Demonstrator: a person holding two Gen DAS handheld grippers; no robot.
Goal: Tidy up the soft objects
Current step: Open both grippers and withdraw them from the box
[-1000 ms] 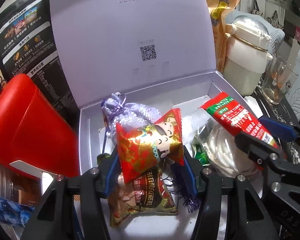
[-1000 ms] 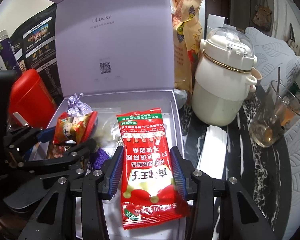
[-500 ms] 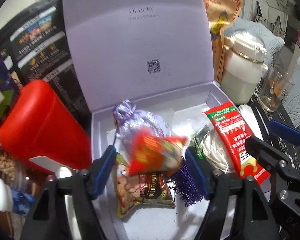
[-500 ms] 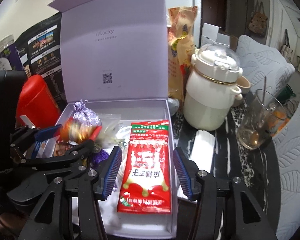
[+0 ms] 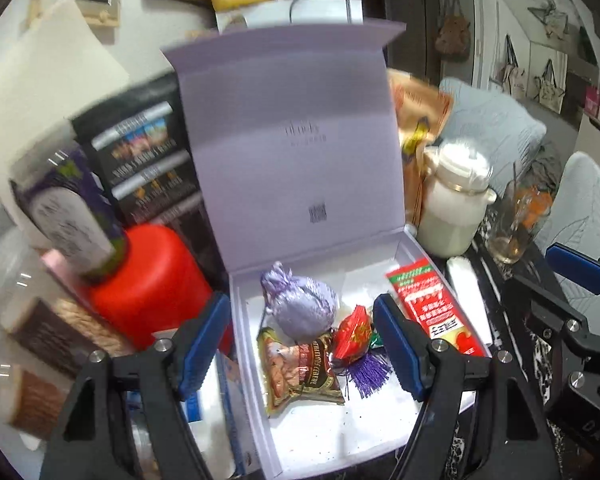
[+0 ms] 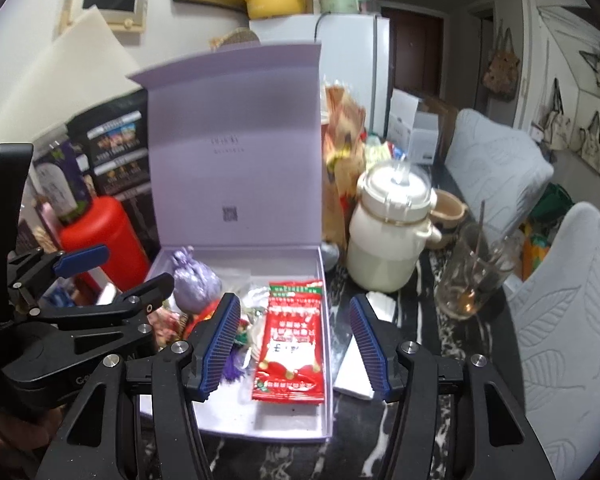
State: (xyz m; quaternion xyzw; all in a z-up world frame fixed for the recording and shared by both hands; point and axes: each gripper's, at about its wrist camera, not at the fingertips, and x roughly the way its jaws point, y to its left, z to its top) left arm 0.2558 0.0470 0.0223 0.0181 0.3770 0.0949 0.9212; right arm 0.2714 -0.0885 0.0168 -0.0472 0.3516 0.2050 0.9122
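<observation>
**Two empty grippers held above one open box of soft packets**

One lilac box [image 5: 410,250] is seen on the dark marbled counter [image 6: 440,432], its lid [image 5: 292,152] standing upright at the far edge. Five soft things are counted inside. One lilac pouch [image 5: 300,306] lies near the far left corner, and its purple tassel [image 5: 370,372] trails toward the middle. One brown snack packet [image 5: 300,372] lies just in front of the pouch. One small red-and-gold packet [image 5: 354,334] rests beside it, touching the tassel. One long red packet [image 6: 290,344] is laid along the right wall. One clear bag [image 6: 256,300] is partly hidden between the two red packets.

The left gripper [image 5: 302,350] is held partly open above the box, with nothing between its fingers. The right gripper's [image 6: 294,346] jaws are opening, and nothing is gripped; the long red packet lies below the gap.

Outside the box, one red jar [image 5: 148,284] stands at the left wall, and one cream pot [image 6: 390,234] and one glass [image 6: 470,276] stand to the right.
</observation>
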